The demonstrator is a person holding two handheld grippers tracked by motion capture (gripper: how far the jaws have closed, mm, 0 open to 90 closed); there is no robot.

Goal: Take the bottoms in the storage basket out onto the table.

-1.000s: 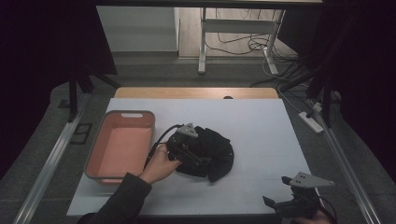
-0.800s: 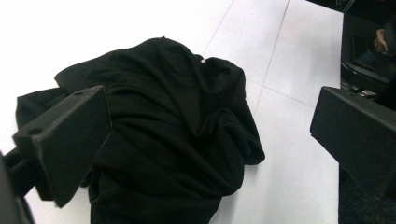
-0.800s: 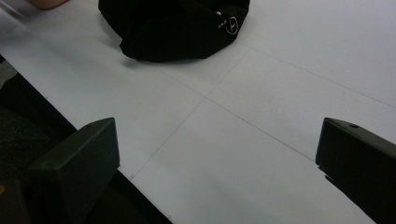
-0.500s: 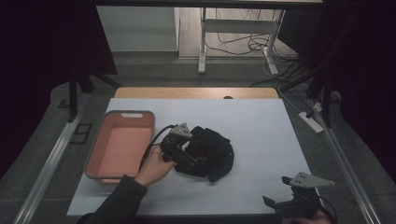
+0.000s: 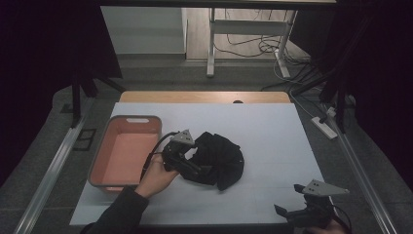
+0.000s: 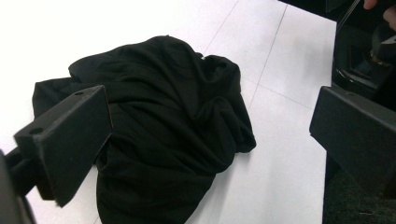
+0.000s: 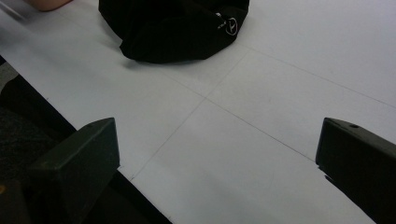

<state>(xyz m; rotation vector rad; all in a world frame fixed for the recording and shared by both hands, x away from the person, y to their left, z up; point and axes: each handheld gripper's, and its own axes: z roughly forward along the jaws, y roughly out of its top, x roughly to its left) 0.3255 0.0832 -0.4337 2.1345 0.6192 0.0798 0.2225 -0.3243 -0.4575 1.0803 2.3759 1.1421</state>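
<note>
Risks pinching only a loose fold, with left claw (image 5: pixel 187 163) gaping wide over the crumpled black garment (image 5: pixel 216 157) at table (image 5: pixel 272 131) centre, perhaps dragging it; right claw (image 5: pixel 292 214) open, lower right.

A white table (image 5: pixel 272 141) carries a crumpled black garment (image 5: pixel 219 158) and a pink bin (image 5: pixel 100 168) beside it.

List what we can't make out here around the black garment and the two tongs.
- Black garment: high view, its left edge is hidden under the left tongs; the garment type is unreadable in the crumpled folds.
- Garment logo: right gripper view, too small to read.
- Right tongs: high view, cut off by the bottom edge.
- Pink bin: high view, near corner hidden by the hand.
</note>
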